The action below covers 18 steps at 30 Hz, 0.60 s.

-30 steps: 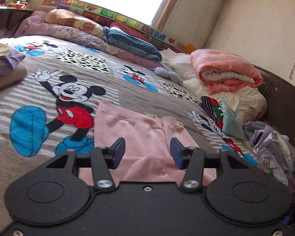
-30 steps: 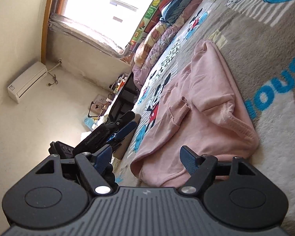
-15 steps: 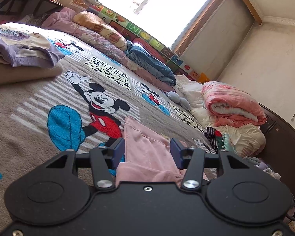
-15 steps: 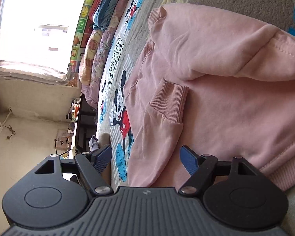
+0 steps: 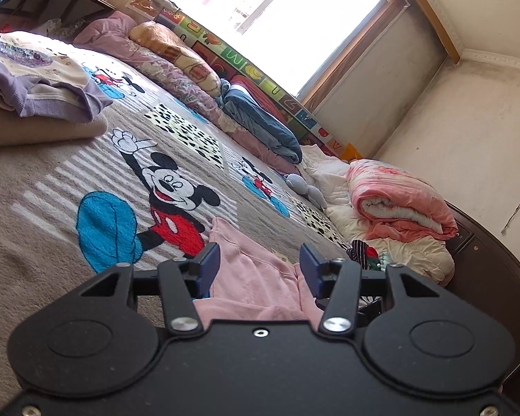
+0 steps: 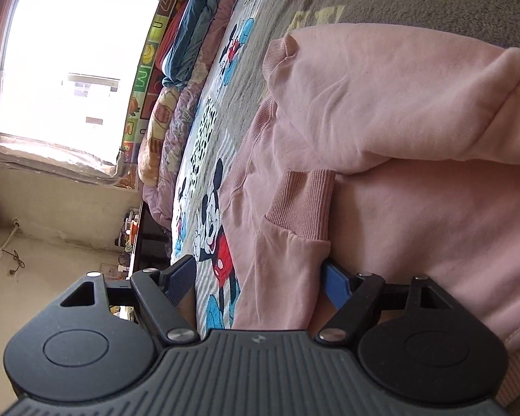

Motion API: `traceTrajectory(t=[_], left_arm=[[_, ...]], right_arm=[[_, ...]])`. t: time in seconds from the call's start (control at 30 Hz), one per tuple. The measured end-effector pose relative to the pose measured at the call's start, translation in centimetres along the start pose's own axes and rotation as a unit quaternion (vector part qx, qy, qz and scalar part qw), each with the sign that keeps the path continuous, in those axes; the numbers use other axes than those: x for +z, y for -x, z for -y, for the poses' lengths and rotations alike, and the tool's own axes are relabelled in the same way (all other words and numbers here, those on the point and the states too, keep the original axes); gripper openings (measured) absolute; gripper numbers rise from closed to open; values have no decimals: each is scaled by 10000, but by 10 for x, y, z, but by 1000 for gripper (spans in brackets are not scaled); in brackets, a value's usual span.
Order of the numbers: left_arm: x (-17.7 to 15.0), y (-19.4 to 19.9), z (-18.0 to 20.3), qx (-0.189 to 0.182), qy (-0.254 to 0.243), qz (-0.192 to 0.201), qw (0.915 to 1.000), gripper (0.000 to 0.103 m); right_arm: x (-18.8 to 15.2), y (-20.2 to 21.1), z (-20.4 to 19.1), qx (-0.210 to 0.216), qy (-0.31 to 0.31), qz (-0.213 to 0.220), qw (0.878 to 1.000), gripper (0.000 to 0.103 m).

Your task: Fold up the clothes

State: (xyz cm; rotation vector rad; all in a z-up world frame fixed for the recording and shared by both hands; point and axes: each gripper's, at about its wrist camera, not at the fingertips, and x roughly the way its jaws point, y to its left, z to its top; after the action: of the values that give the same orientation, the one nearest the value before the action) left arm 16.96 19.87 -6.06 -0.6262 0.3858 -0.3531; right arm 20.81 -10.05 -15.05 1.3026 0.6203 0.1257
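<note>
The bed point(image 5: 45, 180) carries a pink sweatshirt point(image 6: 398, 111) spread flat near its edge, both sleeves folded across the body. The fabric is soft, thick and limp, so it should sag unless gripped at a doubled edge or at the ribbed cuff point(image 6: 303, 201). The right gripper point(image 6: 256, 279), rolled sideways, straddles the near sleeve, jaws wide. The left gripper point(image 5: 260, 265) sits low over the garment, jaws wide, holding nothing.
</note>
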Motion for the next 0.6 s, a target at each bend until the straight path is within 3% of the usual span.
traceTrajectory(t=[0.1, 0.23, 0.27, 0.37, 0.47, 0.6], left_arm=[[-1, 0, -1, 24, -10, -17, 10000, 49], [-1, -1, -4, 44, 21, -23, 10000, 49], [-1, -1, -5, 40, 34, -24, 10000, 49], [-1, -2, -5, 25, 41, -55, 10000, 49], [-3, -7, -5, 18, -6, -160, 9999, 49], [-5, -13, -3, 67, -138, -324, 9994, 49]], right_arm=[[1, -3, 1, 42, -67, 66, 9999, 75], [-3, -5, 6, -230, 98, 100, 9996, 50], [-4, -6, 6, -266, 130, 100, 9995, 50], [-1, -10, 3, -129, 151, 139, 9997, 63], [2, -15, -2, -147, 304, 141, 9993, 65], [2, -13, -8, -131, 558, 36, 9984, 46]])
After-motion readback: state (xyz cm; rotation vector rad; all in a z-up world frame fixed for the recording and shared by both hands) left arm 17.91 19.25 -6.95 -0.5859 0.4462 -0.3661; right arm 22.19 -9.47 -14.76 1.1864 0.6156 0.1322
